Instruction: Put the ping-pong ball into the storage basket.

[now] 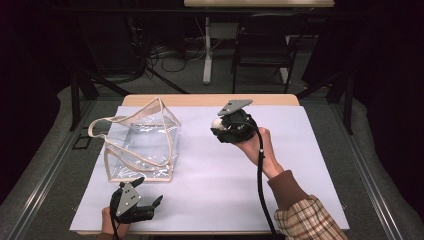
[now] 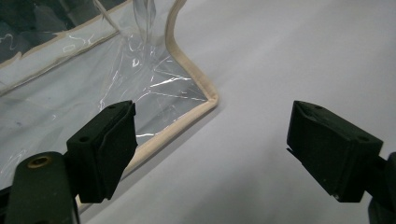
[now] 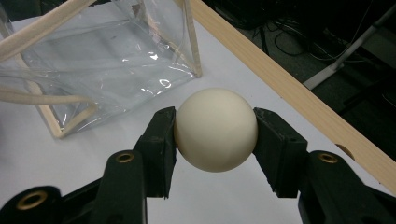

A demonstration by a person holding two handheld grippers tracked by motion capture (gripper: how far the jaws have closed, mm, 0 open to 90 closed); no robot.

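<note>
A cream-white ball sits clamped between the two black jaws of my right gripper, held above the white sheet; from above it peeks out as a pale spot at the gripper's left side. A clear plastic bag with beige trim and handles stands left of centre, its mouth upward. In the right gripper view the bag lies ahead and to the left of the ball. My left gripper rests low near the front edge, jaws wide apart, just in front of the bag's near corner.
A white sheet covers the wooden table, whose far edge runs close behind the ball. A chair and cables stand on the floor beyond. A black cable trails from the right gripper along the sleeve.
</note>
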